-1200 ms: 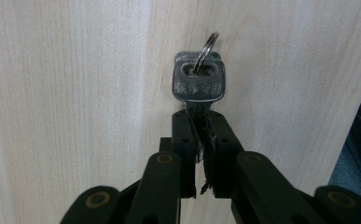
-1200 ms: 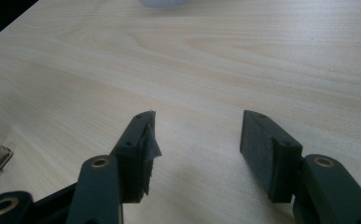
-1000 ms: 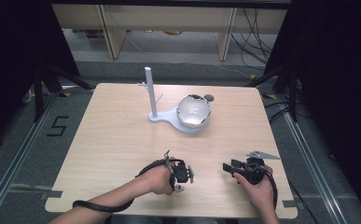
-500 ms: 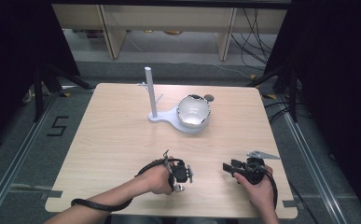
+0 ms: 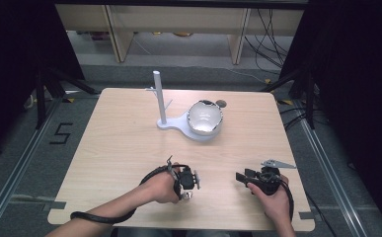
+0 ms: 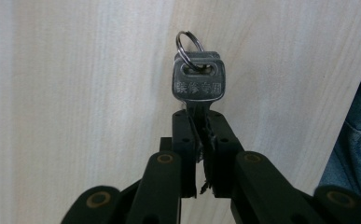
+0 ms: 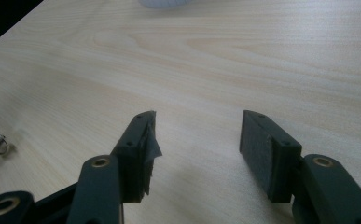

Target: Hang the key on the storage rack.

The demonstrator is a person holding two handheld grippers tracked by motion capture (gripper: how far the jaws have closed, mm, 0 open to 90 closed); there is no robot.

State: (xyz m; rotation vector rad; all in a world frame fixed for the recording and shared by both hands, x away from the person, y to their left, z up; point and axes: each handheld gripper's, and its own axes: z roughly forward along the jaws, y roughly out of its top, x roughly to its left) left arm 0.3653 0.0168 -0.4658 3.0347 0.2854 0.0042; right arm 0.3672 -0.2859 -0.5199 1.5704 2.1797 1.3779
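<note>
left gripper (image 6: 197, 140) jaws pinched tight on the blade of a key (image 6: 197, 81), head w/ its ring sticking out past the tips, low over the table (image 5: 119, 148) near the front edge. so pickup looks done. right gripper (image 7: 197, 140) jaws wide apart, nothing btwn them, idle. left to do, prob: carry key to the white hook stand (image 5: 160, 101) by the bowl (image 5: 205, 117), well apart.

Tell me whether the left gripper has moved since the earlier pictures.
No. In the high view the left gripper, shut on the key, sits at the same spot near the table's near edge, equally far from the white stand.
</note>
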